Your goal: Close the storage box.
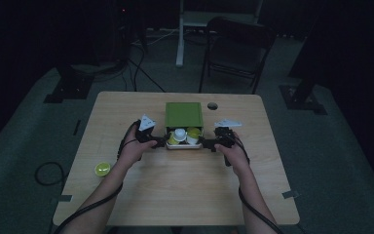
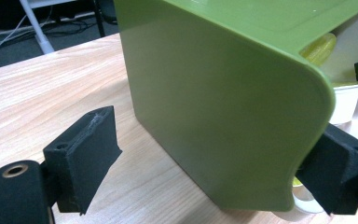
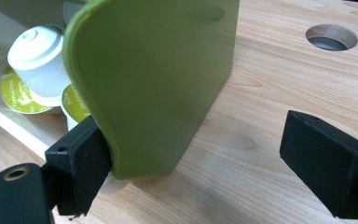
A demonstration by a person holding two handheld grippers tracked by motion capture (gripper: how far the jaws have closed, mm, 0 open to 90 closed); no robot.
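Green box sits mid-table on the wooden table, slightly toward the far edge, its open front facing the person; a white tray sticks out of that front, loaded with coffee capsules (white cups, yellow-green lids); left gripper and right gripper come in from either side at the box's front corners, one hand on each; left gripper view: jaws apart, the box's left side wall standing between them; the jaw at frame right sits against the wall's front edge from the inside of the box, the jaw at frame left stands well clear of the wall over bare wood; so open, straddling, nothing clamped; a white capsule cup shows past the wall's edge; right gripper view: mirror case; the box's right side wall stands between the jaws, the jaw at frame left touches its lower front corner from the tray side, the jaw at frame right is well apart from it over the table; open too, no squeeze; capsules lie in the tray behind that wall; cable hole in the tabletop just beyond the box on the right; one loose yellow-green capsule lies on the table well left of the box, near the person's left forearm.
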